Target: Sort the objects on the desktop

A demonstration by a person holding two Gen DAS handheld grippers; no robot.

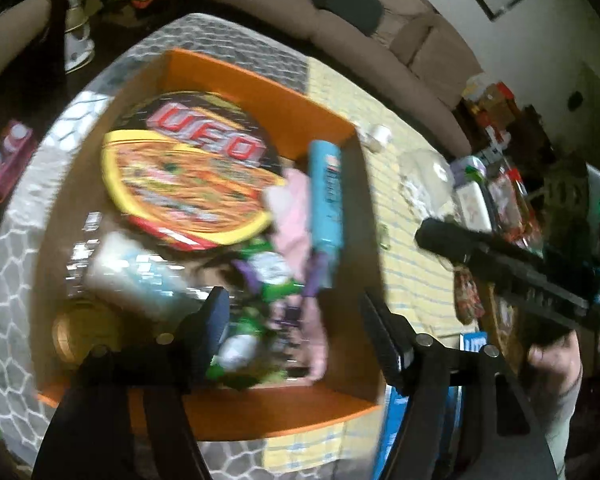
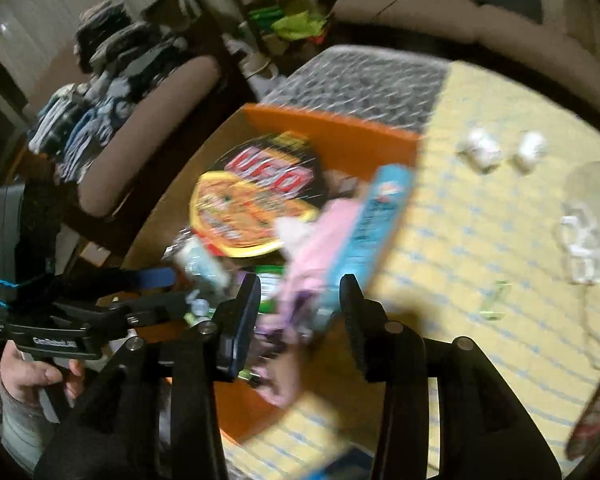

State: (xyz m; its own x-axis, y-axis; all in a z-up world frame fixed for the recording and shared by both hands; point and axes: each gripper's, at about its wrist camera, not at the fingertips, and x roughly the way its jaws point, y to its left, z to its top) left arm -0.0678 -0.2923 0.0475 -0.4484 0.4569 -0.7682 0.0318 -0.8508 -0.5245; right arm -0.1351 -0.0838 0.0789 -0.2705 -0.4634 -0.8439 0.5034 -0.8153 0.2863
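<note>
An orange cardboard box (image 1: 260, 84) sits on the table and holds a round UFO noodle bowl (image 1: 188, 168), a long light-blue box (image 1: 326, 200), a pink cloth (image 1: 292, 208), a green and purple packet (image 1: 268, 276) and a white packet (image 1: 136, 276). My left gripper (image 1: 294, 332) hovers open and empty above the box's near end. My right gripper (image 2: 300, 320) hovers open over the box's near corner (image 2: 244, 420), with the light-blue box (image 2: 376, 224) and pink cloth (image 2: 324, 248) lying below between its fingers. The frames are motion-blurred.
On the yellow checked tablecloth (image 2: 480, 240) lie two small white items (image 2: 484, 148), a clear plastic piece (image 2: 588, 224) and a small green item (image 2: 496, 300). A brown sofa (image 1: 340, 20) stands behind the table. Cluttered packets (image 1: 500, 192) sit at the right.
</note>
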